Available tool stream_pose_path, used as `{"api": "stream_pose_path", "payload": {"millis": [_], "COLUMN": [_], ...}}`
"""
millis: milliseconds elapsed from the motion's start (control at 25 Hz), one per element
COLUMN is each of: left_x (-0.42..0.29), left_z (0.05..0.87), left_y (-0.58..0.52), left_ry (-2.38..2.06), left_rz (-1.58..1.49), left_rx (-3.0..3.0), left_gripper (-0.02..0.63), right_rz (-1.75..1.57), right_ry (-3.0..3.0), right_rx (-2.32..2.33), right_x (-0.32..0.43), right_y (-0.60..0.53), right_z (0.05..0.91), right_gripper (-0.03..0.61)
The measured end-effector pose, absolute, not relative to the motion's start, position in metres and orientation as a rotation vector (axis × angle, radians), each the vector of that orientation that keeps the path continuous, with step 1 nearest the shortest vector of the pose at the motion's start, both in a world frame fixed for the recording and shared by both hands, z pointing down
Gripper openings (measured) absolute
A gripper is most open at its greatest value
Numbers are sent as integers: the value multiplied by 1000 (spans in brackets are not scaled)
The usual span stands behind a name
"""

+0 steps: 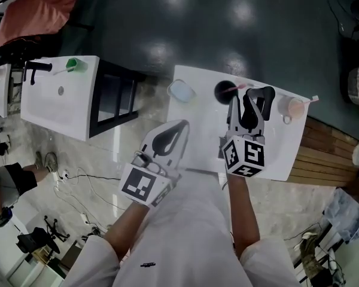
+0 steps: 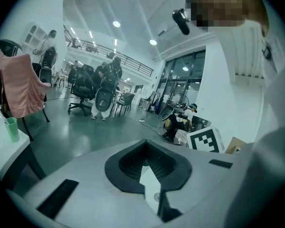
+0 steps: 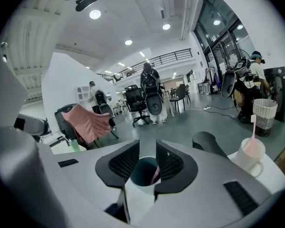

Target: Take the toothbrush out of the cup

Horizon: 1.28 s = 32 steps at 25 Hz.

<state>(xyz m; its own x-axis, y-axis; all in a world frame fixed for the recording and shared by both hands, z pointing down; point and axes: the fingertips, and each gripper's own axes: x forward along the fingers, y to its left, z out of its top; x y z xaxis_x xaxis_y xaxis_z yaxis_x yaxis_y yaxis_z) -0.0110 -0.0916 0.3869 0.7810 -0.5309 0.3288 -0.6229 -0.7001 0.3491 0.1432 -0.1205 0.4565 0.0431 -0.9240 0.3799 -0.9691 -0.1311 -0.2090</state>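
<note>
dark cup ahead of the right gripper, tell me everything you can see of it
The cup is round and upright, its inside a dark teal with a lighter rim. It stands on the white table, toward the far edge. A pink toothbrush leans in it, one end poking over the rim. The right gripper lines up with it, jaws apart, not closed on it. Its outer wall is hardly visible.

Glossy dark floor (image 1: 227, 34), white table (image 1: 200, 130), office chairs (image 2: 83, 87), ceiling lights (image 3: 95, 14), tall windows (image 2: 183, 77)
</note>
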Motion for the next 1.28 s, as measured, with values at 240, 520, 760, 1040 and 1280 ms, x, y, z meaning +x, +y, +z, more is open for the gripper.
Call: {"api": "stream_pose_path", "payload": {"millis": [240,520,760,1040,1280], "left_x": [-15,-18,-21,-26,-30], "left_z": [397,405,407,412,413], "left_y": [-96,-104,-102,-103,-103], "left_ry": [-864,-866,-883,-898,-914], "left_rz": [313,333,332,345,350], "left_rx": [2508,2481,2453,2439,2434], "left_gripper": [3,3,3,3,3], "right_rz": [686,724,746,779,778], "right_ry": [-1960,-1851,-1825,-1807,-1789], "right_rx": [2209,2208,2200,2118,2153], "right_x": [146,157,160,156,161], "right_y": [-134,-146,-152,-158,-158], "right_z": [473,494,503,523,526], "right_gripper": [126,129,129,124,40]}}
